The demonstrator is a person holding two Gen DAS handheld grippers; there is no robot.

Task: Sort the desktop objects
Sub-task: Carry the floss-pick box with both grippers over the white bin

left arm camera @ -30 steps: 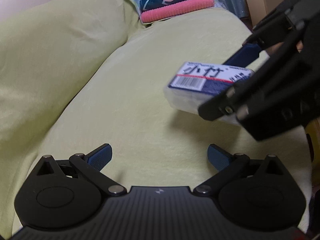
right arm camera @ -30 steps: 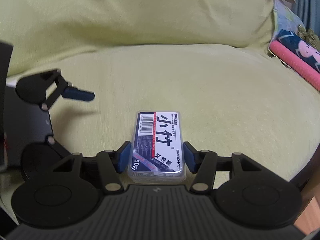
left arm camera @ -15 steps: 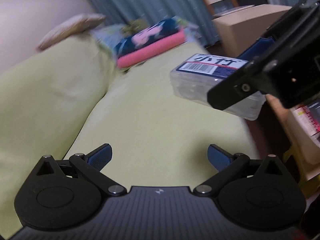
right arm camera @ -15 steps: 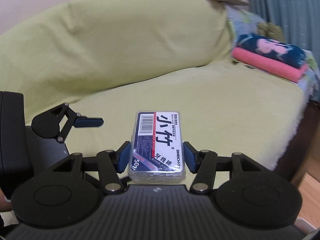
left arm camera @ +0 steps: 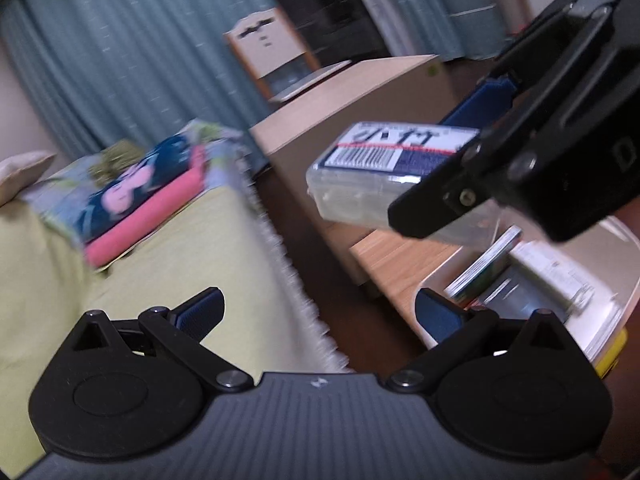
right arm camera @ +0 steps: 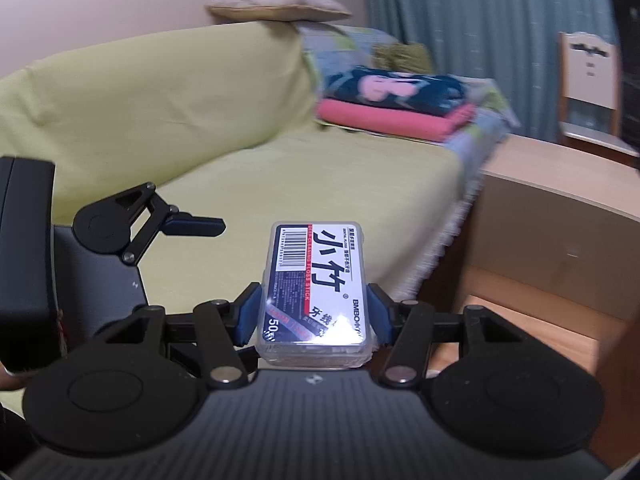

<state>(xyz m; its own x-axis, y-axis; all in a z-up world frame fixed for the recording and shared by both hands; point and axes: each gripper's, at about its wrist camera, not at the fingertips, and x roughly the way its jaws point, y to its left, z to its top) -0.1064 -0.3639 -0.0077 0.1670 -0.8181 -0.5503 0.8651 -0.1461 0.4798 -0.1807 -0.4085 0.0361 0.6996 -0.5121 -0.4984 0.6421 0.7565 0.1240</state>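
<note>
Green-covered sofa point(right arm camera: 280, 168) and teal curtains behind, wooden floor ahead. Right claw point(right arm camera: 314, 312) pinches a clear floss-pick box point(right arm camera: 318, 280) by its long sides, carried in the air. Left claw point(left arm camera: 320, 312) spread, nothing in it. White bin point(left arm camera: 600, 280) with packets sits below and beyond the left claw. Box picked, not yet dropped off; likely bound for that bin.

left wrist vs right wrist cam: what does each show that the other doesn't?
Left wrist only: a white bin of books at lower right, and the left tongs with both fingers, open and empty.
Right wrist only: the beige cushion atop the sofa back, and the box label face-on.
Both: the floss stick box clamped in the right tongs, the green sofa, the folded towels, the teal curtain.
</note>
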